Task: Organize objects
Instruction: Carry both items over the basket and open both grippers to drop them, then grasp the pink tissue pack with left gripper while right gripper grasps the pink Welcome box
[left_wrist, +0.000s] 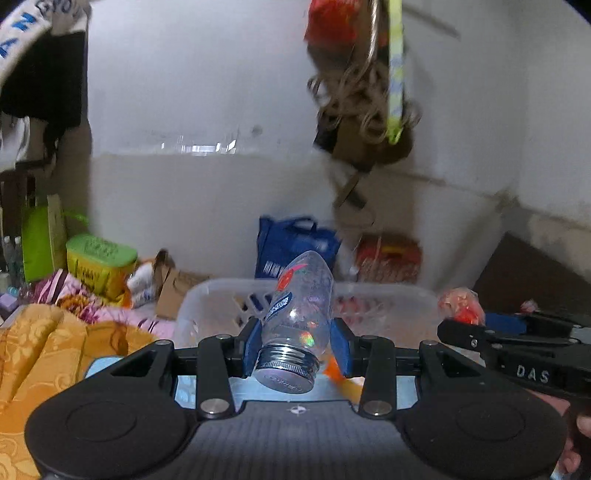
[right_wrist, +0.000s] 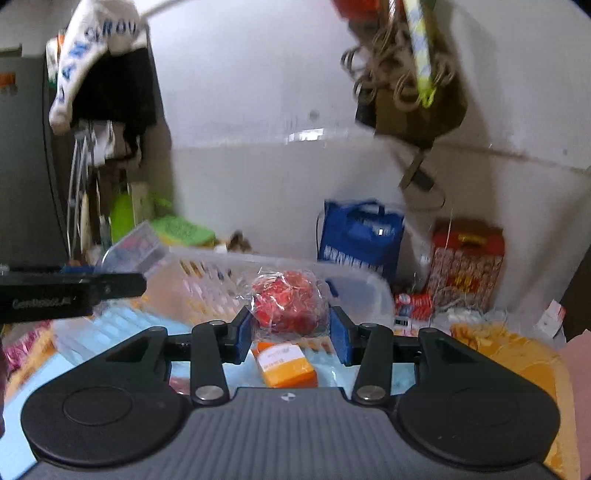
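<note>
My left gripper (left_wrist: 295, 345) is shut on a clear plastic bottle (left_wrist: 299, 306) with a silver cap, held cap toward the camera, above the near edge of a translucent white basket (left_wrist: 391, 295). My right gripper (right_wrist: 291, 332) is shut on a clear bag of red shreds (right_wrist: 288, 302), held in front of the same basket (right_wrist: 354, 284). The right gripper and its red bag also show at the right of the left wrist view (left_wrist: 461, 306). The left gripper and the bottle also show at the left of the right wrist view (right_wrist: 129, 251). An orange packet (right_wrist: 286, 363) lies below the right gripper.
A blue shopping bag (left_wrist: 291, 243) and a red patterned box (right_wrist: 465, 258) stand by the white wall behind the basket. A green-lidded yellow tub (left_wrist: 98, 264) sits at the left. Orange patterned bedding (left_wrist: 44, 350) lies at the near left. Clothes hang above.
</note>
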